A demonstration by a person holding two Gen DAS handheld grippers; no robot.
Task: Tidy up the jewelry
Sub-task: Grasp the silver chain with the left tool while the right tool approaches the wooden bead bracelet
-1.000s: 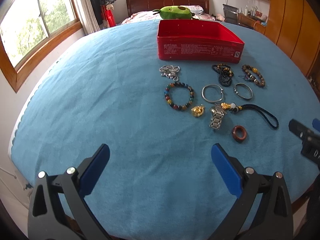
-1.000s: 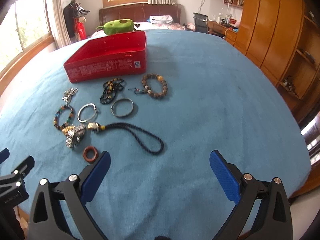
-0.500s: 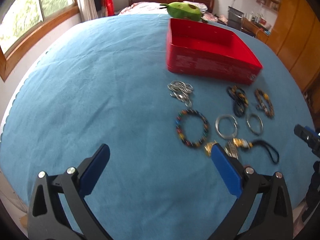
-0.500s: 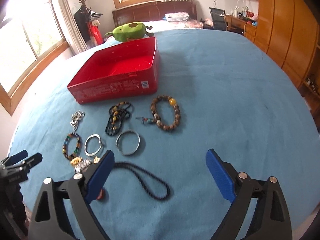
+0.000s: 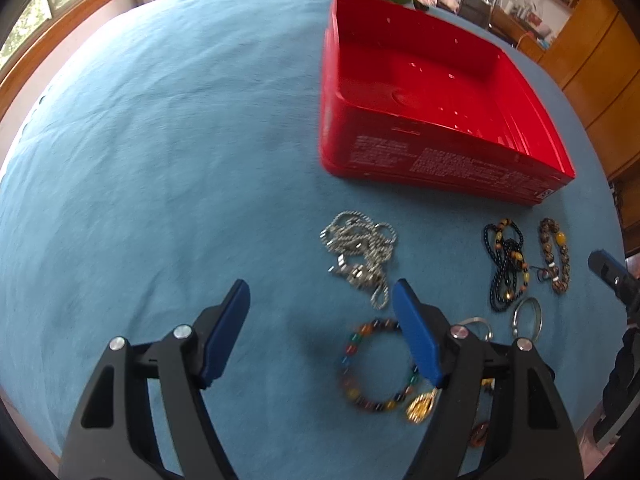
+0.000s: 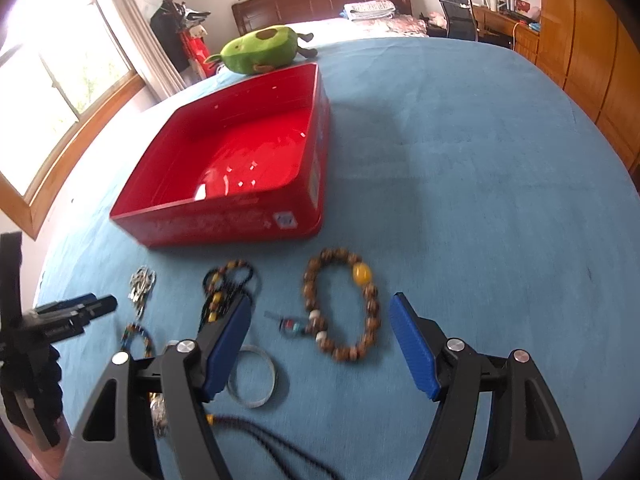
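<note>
An empty red tin box [image 5: 432,120] sits on the blue cloth; it also shows in the right wrist view [image 6: 240,168]. Before it lie a silver chain [image 5: 360,256], a multicoloured bead bracelet [image 5: 378,368], a black bead string [image 5: 508,268], a brown bead bracelet [image 6: 344,308] with an amber bead, and silver bangles [image 6: 252,380]. My left gripper [image 5: 320,320] is open and empty, just short of the silver chain. My right gripper [image 6: 320,332] is open and empty, with the brown bracelet between its fingers.
A green avocado plush [image 6: 264,50] lies behind the box. A black cord with a gold charm [image 6: 256,440] lies near the right gripper's left finger. Wooden wardrobes [image 6: 592,40] stand at the right and a window [image 6: 52,92] at the left.
Both grippers have moved forward and down towards the jewelry and the box. The left now sits by the silver chain, the right over the brown bracelet. Both stay open.
</note>
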